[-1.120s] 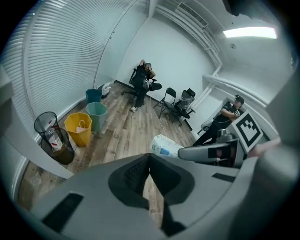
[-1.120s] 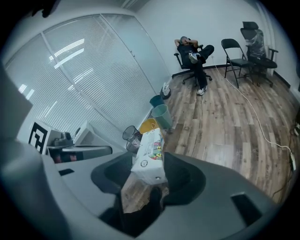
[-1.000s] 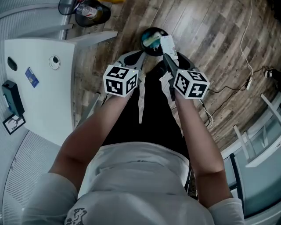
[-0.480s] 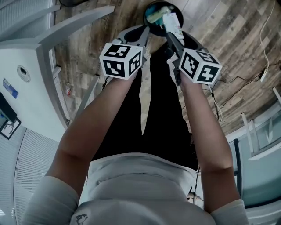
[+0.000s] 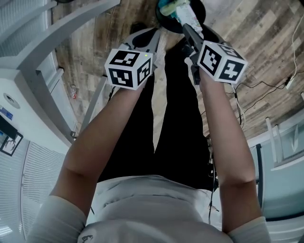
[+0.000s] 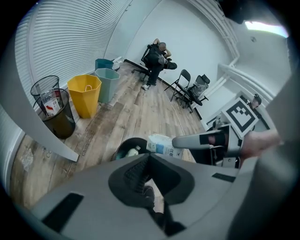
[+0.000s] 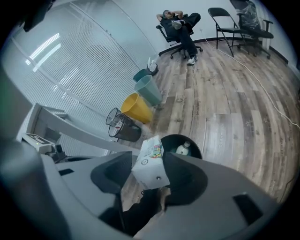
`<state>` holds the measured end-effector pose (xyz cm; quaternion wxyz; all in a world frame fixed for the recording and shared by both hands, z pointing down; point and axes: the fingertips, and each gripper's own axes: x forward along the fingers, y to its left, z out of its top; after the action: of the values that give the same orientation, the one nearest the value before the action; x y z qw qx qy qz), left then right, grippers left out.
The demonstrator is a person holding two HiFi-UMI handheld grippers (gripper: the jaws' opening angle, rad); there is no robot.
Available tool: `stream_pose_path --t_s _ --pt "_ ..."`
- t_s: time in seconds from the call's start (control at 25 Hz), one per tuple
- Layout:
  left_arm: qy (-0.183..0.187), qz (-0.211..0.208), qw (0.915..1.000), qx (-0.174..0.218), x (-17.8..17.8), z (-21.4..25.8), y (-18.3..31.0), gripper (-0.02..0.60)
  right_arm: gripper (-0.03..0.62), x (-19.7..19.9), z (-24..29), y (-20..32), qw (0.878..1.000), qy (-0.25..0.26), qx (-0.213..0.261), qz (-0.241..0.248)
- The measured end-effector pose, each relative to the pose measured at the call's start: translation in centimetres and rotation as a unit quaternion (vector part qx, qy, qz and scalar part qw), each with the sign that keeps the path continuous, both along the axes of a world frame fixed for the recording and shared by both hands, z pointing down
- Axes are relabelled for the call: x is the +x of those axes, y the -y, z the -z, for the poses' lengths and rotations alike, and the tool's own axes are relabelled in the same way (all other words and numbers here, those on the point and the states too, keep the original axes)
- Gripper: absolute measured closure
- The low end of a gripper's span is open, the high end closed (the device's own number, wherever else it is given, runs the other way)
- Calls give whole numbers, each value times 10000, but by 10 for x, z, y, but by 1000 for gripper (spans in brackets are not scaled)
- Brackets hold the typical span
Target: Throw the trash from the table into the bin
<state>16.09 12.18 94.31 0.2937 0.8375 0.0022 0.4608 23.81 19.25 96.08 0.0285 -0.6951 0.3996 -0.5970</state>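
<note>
Carton (image 5: 182,10) lower, nearer the bin (image 5: 199,13)

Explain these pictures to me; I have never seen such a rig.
There is no robot here. A person holds a gripper with two fingers in each hand; the checkered cubes are parts of those grippers. One picture comes from a camera on the person's head, looking down along the arms. The other two come from cameras riding on each gripper. The right gripper clamps a small carton between its fingers, by a round black bin on the wood floor; a bottle already lies in it. The left gripper has its fingers together, with nothing in them.
</note>
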Motion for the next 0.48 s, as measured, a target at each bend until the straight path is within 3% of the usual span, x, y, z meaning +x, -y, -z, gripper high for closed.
stream_pose_path --t_s 0.48 --pt "-109 23 9999 44 11 15 7 575 373 -6 18 2 9998 -66 74 -145"
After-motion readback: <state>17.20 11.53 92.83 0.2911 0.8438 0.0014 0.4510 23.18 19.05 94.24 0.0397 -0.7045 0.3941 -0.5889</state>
